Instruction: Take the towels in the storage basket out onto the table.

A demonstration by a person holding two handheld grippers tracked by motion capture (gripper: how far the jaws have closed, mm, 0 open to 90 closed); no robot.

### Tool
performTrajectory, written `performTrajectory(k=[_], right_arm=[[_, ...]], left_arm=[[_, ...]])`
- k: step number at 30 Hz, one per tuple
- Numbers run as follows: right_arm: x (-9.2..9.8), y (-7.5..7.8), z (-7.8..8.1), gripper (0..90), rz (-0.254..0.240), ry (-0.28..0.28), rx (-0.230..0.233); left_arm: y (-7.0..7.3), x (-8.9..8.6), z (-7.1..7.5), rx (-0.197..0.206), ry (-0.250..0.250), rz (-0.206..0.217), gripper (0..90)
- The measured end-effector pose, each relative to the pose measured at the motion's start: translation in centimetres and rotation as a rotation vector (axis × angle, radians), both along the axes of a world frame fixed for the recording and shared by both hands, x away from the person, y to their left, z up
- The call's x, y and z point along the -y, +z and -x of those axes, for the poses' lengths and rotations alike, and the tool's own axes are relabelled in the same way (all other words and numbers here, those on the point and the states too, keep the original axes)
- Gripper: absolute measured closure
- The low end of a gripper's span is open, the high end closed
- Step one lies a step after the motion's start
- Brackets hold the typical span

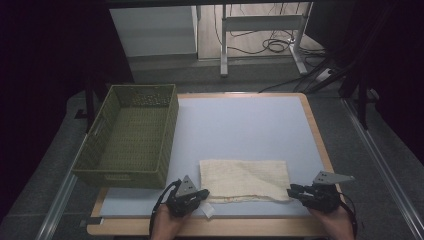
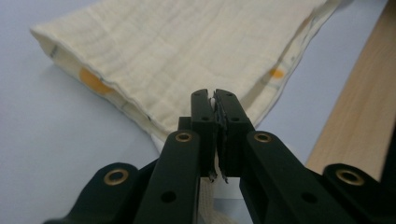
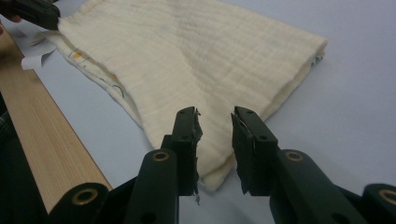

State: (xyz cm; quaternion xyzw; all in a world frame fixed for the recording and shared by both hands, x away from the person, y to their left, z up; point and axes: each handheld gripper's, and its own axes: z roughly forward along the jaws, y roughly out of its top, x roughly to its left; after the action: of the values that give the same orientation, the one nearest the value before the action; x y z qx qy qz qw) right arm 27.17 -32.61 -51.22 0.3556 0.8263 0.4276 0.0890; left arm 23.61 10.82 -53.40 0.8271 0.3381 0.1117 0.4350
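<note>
A folded cream cloth (image 1: 245, 179) with small orange marks lies flat on the pale mat near the front edge. My left gripper (image 1: 204, 194) is at its near left corner. In the left gripper view the jaws (image 2: 214, 95) stand together, with a thin strip of the cloth (image 2: 177, 56) pinched between the pads. My right gripper (image 1: 291, 191) is at the near right corner. In the right gripper view its jaws (image 3: 215, 116) stand apart, with the corner of the cloth (image 3: 187, 60) lying between them, not pressed. The left gripper (image 3: 55, 21) shows far off in that view.
A green woven basket (image 1: 172, 125) stands at the left of the table, its inside bare. The pale mat (image 1: 240, 125) stretches behind the cloth. A wooden table edge (image 1: 215, 227) runs along the front. A small white tag (image 1: 208, 210) lies beside the left gripper.
</note>
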Motion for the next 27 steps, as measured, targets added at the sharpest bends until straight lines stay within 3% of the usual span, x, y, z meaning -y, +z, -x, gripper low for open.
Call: performTrajectory(k=[4,7,9,13,16,21,24,27], right_arm=[[0.1,0.3,-0.1,70.2,0.001,-0.004,0.009],[0.1,0.3,-0.2,70.0,-0.006,-0.006,0.008],[0.0,0.1,-0.3,69.6,-0.002,-0.006,0.004],[0.0,0.2,-0.7,67.9,0.002,-0.014,0.003],[0.0,0.8,-1.6,67.5,0.002,-0.029,0.017],[-0.3,1.3,-4.2,69.2,-0.001,-0.068,0.028],[-0.8,1.2,-6.0,71.4,0.003,-0.097,0.026],[-1.3,1.1,-7.7,71.4,0.030,-0.121,0.024]], left_arm=[[1.1,-0.6,0.9,0.010,0.001,0.000,86.7],[0.5,-0.9,1.3,-0.020,-0.008,0.006,85.5],[-0.3,-0.9,1.2,-0.058,-0.023,0.013,76.6],[-0.2,-1.4,0.6,-0.048,0.019,0.052,54.5],[0.7,-1.4,-0.5,-0.025,0.057,0.061,47.4],[2.2,-0.2,-3.3,0.011,0.089,0.079,51.4],[2.9,0.8,-5.4,0.047,0.131,0.040,55.0],[2.8,1.0,-7.3,0.038,0.184,0.025,57.8]])
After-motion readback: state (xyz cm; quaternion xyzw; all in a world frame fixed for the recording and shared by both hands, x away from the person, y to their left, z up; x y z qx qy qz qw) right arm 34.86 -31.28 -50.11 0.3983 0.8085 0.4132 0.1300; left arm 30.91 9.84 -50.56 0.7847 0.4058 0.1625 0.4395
